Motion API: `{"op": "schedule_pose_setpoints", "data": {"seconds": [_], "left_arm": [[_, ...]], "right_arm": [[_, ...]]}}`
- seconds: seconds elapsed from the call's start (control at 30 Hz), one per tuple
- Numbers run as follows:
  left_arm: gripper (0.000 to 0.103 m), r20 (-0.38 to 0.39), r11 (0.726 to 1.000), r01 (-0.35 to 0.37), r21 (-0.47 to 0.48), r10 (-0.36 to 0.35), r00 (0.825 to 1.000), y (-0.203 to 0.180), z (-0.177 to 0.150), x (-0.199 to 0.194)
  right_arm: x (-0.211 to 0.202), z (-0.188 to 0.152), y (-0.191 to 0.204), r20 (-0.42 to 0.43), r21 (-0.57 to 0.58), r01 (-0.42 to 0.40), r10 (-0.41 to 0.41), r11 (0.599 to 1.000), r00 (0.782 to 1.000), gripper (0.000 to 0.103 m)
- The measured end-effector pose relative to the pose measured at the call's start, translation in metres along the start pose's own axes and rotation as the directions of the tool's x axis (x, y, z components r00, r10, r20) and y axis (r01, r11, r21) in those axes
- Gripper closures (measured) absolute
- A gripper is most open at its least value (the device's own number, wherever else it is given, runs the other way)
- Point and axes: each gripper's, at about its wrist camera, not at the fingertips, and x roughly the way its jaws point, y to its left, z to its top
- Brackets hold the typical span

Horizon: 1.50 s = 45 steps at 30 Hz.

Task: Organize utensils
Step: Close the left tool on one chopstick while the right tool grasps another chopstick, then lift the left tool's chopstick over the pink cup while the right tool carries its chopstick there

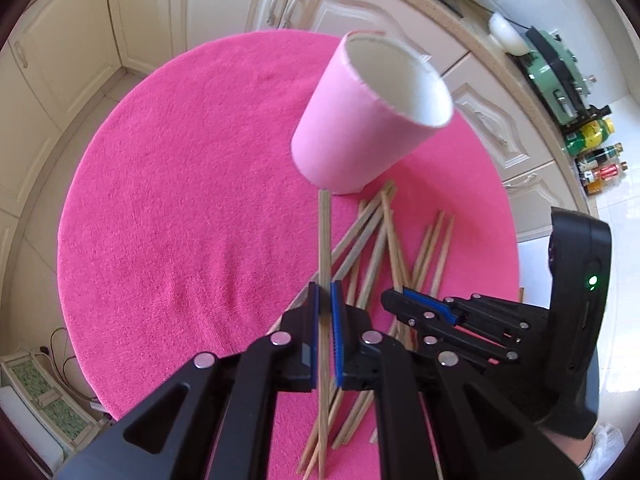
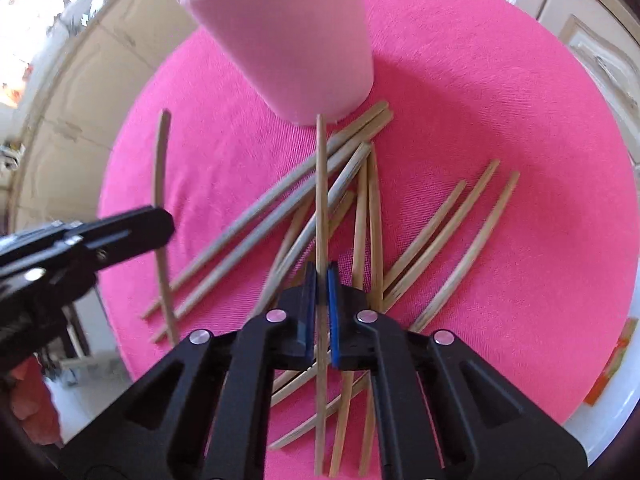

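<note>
My left gripper point(image 1: 325, 300) pinches one chopstick point(image 1: 324, 240); my right gripper point(image 2: 321, 280) pinches another chopstick point(image 2: 321, 184). The loose chopsticks point(image 2: 360, 216) lie mid-worktop point(image 2: 500, 80), just before the pink cup point(image 1: 360, 120).

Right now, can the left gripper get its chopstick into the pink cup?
Probably yes. The left gripper is shut on one chopstick, and the pink cup stands just beyond its tip, mouth open and empty. Nothing sits between them; it needs lifting over the rim first.
</note>
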Motion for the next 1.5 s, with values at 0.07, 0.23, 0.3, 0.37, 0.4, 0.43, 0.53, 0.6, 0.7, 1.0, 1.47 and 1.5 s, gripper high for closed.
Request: {"op": "schedule_pose_setpoints", "data": {"seconds": [0.07, 0.23, 0.3, 0.37, 0.4, 0.43, 0.53, 0.6, 0.7, 1.0, 1.47, 1.5], "left_arm": [[0.097, 0.015, 1.0, 0.012, 0.012, -0.012, 1.0, -0.004, 0.0, -0.008], [0.097, 0.094, 0.995, 0.067, 0.067, -0.073, 0.993, -0.026, 0.008, -0.047], [0.097, 0.145, 0.992, 0.082, 0.094, -0.095, 0.985, -0.037, 0.013, -0.066], [0.097, 0.206, 0.99, 0.092, 0.106, -0.113, 0.972, -0.045, 0.019, -0.084], [0.097, 0.253, 0.989, 0.098, 0.114, -0.124, 0.96, -0.051, 0.024, -0.097], [0.097, 0.294, 0.987, 0.1, 0.124, -0.132, 0.947, -0.055, 0.028, -0.106], [0.097, 0.414, 0.984, 0.08, 0.158, -0.139, 0.9, -0.069, 0.043, -0.13], [0.097, 0.479, 0.98, 0.083, 0.18, -0.161, 0.863, -0.076, 0.053, -0.145], [0.097, 0.589, 0.976, 0.072, 0.207, -0.183, 0.787, -0.083, 0.071, -0.165], [0.097, 0.775, 0.972, -0.044, 0.231, -0.157, 0.613, -0.098, 0.103, -0.187], [0.097, 0.717, 0.975, -0.13, 0.182, -0.041, 0.696, -0.066, 0.102, -0.109], [0.097, 0.712, 0.974, -0.131, 0.183, -0.039, 0.701, -0.063, 0.1, -0.107]], "right_arm": [[-0.014, 0.0, -0.004, 0.024, 0.02, -0.031, 0.031, 0.999, 0.999, 0.097], [-0.069, 0.002, -0.011, 0.136, 0.042, -0.1, 0.094, 0.994, 0.986, 0.097], [-0.096, 0.01, -0.016, 0.193, 0.035, -0.112, 0.103, 0.993, 0.976, 0.097], [-0.119, 0.016, -0.017, 0.25, 0.026, -0.118, 0.108, 0.993, 0.962, 0.097], [-0.125, 0.017, -0.015, 0.269, 0.025, -0.118, 0.107, 0.993, 0.957, 0.097], [-0.136, 0.022, -0.013, 0.304, 0.022, -0.118, 0.106, 0.993, 0.947, 0.097], [-0.163, 0.039, -0.01, 0.392, 0.007, -0.114, 0.102, 0.993, 0.914, 0.097], [-0.18, 0.051, -0.01, 0.442, -0.003, -0.124, 0.113, 0.992, 0.89, 0.097], [-0.194, 0.071, -0.01, 0.481, -0.025, -0.119, 0.116, 0.993, 0.869, 0.097], [-0.22, 0.098, -0.012, 0.55, -0.06, -0.073, 0.094, 0.996, 0.83, 0.097], [-0.16, 0.1, -0.005, 0.462, -0.051, -0.053, 0.071, 0.997, 0.884, 0.097], [-0.156, 0.098, -0.003, 0.459, -0.052, -0.044, 0.063, 0.998, 0.886, 0.097]]}}
